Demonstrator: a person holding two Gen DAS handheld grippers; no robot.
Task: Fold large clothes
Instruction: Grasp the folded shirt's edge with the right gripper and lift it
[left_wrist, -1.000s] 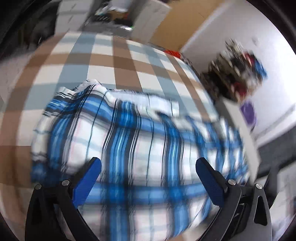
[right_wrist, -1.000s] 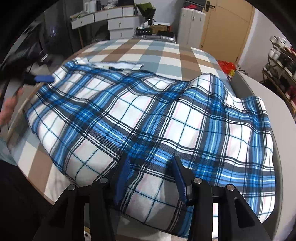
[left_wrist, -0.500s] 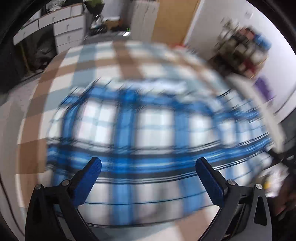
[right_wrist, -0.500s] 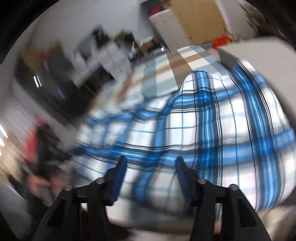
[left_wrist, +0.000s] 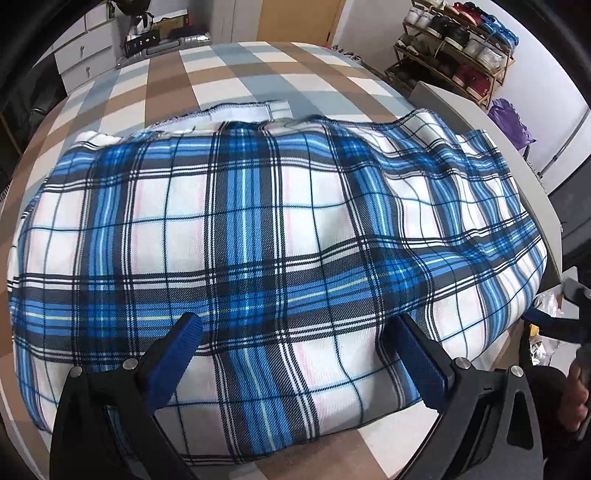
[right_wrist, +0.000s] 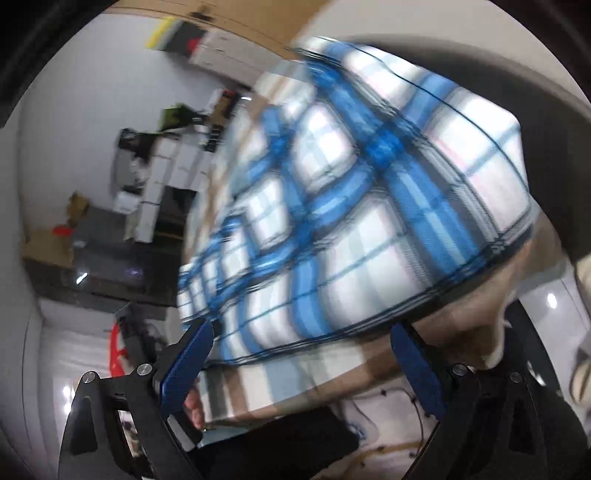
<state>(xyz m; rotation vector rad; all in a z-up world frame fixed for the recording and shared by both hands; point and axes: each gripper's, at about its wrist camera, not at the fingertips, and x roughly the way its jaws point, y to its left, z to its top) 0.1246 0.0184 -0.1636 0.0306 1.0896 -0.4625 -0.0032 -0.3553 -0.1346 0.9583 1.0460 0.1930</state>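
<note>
Checked in brown, grey and white, the bedcover (left_wrist: 229, 70) carries a blue, white and black plaid garment (left_wrist: 258, 236) spread flat across it, its pale hemmed edge toward the far side, with a wooden shoe rack (left_wrist: 454, 48) against the white wall behind. Left gripper (left_wrist: 301, 354) hovers over the near part of the cloth, blue-padded fingers (left_wrist: 173, 365) spread wide and holding nothing. Right gripper (right_wrist: 301, 363), seen in a blurred, tilted view, is opening its fingers at the garment's near edge, empty between.
</note>
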